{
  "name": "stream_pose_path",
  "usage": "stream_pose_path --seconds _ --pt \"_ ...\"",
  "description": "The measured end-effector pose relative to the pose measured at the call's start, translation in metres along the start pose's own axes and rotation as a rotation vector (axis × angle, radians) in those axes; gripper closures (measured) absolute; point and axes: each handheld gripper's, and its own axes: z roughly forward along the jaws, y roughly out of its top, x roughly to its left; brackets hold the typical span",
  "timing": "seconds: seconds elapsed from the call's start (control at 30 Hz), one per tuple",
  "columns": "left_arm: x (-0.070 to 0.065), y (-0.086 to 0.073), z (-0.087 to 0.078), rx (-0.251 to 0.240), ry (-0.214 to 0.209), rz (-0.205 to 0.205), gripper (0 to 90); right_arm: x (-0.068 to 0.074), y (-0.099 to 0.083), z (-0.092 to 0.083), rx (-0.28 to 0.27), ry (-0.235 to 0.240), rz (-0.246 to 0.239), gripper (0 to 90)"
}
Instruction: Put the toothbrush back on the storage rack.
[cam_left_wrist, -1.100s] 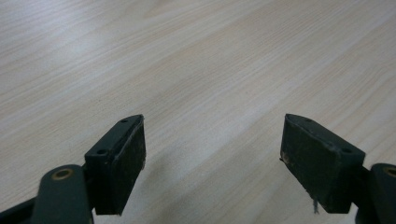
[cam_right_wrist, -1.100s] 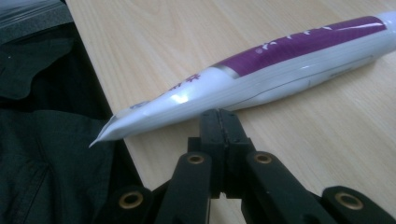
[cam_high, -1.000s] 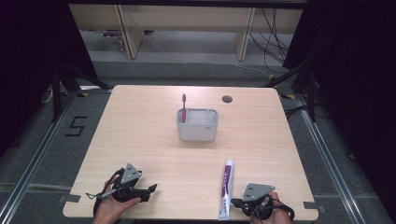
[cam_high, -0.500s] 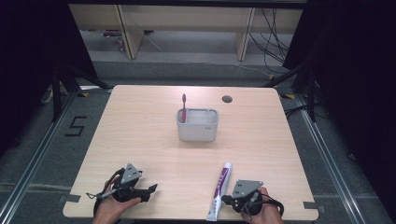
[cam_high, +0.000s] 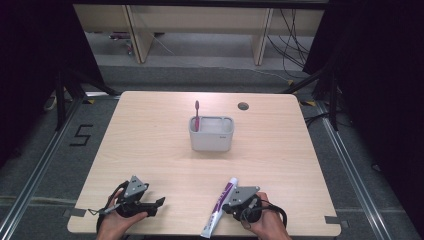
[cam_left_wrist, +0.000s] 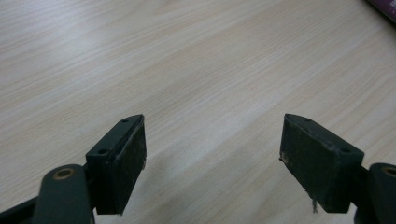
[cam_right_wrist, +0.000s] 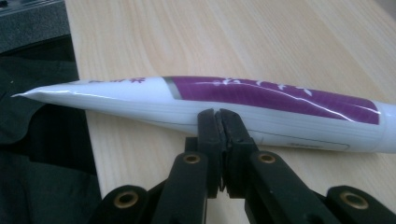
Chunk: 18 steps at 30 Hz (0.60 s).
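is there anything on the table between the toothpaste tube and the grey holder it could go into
Nothing visible. In the high view the toothpaste tube lies at the near edge beside the right gripper, and only bare table lies between it and the grey holder, where a toothbrush stands at the left.

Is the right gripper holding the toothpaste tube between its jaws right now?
No: in the right gripper view the right gripper has its jaws pressed together, tips against the side of the toothpaste tube, nothing between them.
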Motion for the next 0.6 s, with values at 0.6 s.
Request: stream_pose_path --seconds 0.6 --pt "0.003 -0.005 -0.011 0.001 0.002 -0.008 22.3 -0.010 0.025 0.009 -0.008 -0.013 -0.061 81.4"
